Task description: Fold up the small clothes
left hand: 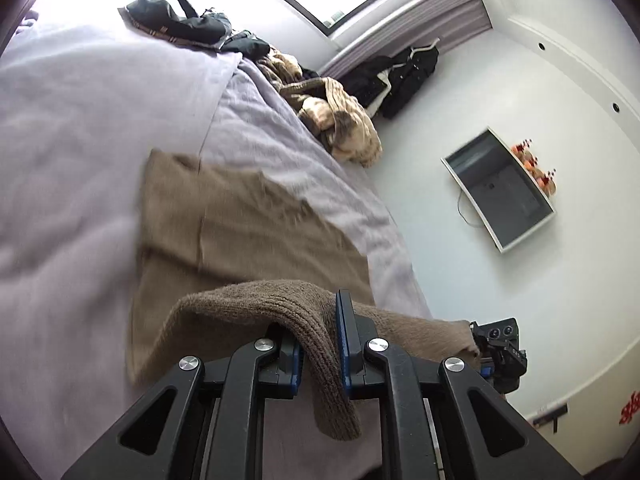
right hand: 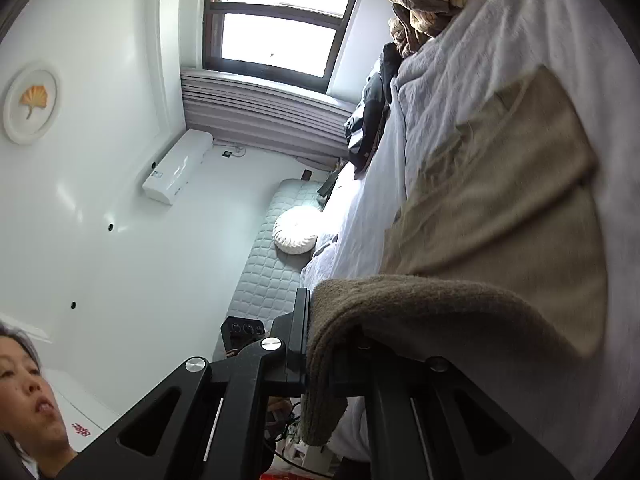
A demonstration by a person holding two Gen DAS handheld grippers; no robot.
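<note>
A brown knit garment [left hand: 248, 224] lies spread on the lavender bedspread [left hand: 72, 128]. My left gripper [left hand: 318, 344] is shut on its ribbed near edge, which is lifted and curls over the fingers. My right gripper [right hand: 320, 344] is shut on another part of the same edge of the brown garment [right hand: 500, 208]; cloth drapes over and hides the right finger. The raised edge stretches between both grippers, and the right gripper [left hand: 496, 348] shows in the left wrist view at its far end.
A pile of tan and striped clothes [left hand: 336, 116] and dark garments [left hand: 180, 20] lie at the far side of the bed. A padded bench with a white round cushion [right hand: 296, 236] stands by the bed. A person's face [right hand: 28, 396] is at the lower left.
</note>
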